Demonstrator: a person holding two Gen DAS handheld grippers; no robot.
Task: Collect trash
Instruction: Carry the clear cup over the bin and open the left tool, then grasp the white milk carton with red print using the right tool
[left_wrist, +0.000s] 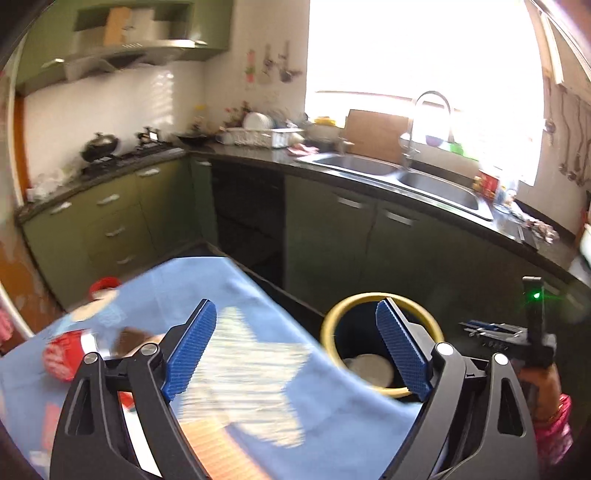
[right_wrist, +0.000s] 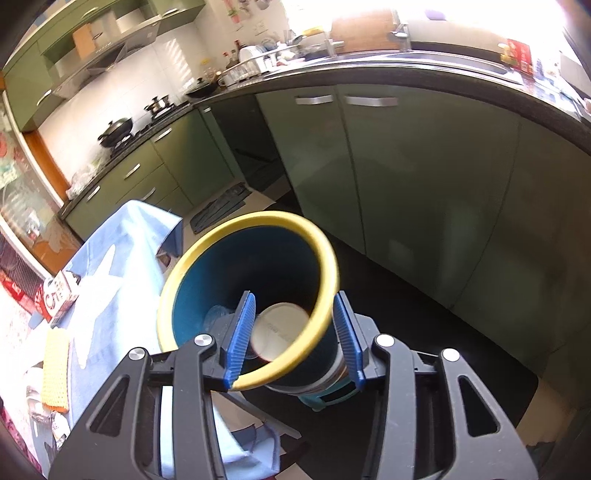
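Left wrist view: at the far left, on the blue cloth (left_wrist: 258, 295) that covers the worktop, lies a red can (left_wrist: 61, 360) on its side, blurred. A little right of it there is a brown shape that I cannot identify. The left tool (left_wrist: 295, 343) hangs above the cloth with its two blue pads (left_wrist: 192, 350) wide apart and nothing between them. Under it the cloth shows a pale star pattern, and an orange striped item (left_wrist: 214, 446) lies near the bottom edge. Further right, past the edge of the worktop, stands the trash bin (left_wrist: 334, 321) with a yellow rim and a dark blue inside; a pale round piece of trash (left_wrist: 369, 369) lies in its bottom. At the far right the other tool's body shows a green light, and a hand in a pink sleeve (left_wrist: 550, 413) holds it. Behind all this run the green cabinets (left_wrist: 332, 236) and a steel sink (left_wrist: 436, 184) under a bright window.

Right wrist view: at the left a red and white box (right_wrist: 53, 299) and a yellow knitted cloth (right_wrist: 55, 369) lie on the blue cloth (right_wrist: 122, 258). To the right, the right tool (right_wrist: 295, 339) is half open, with one pad inside the bin (right_wrist: 258, 221) and the other outside its wall; whether they press the wall I cannot tell. Inside the bin a white paper cup (right_wrist: 280, 332) lies on its side.
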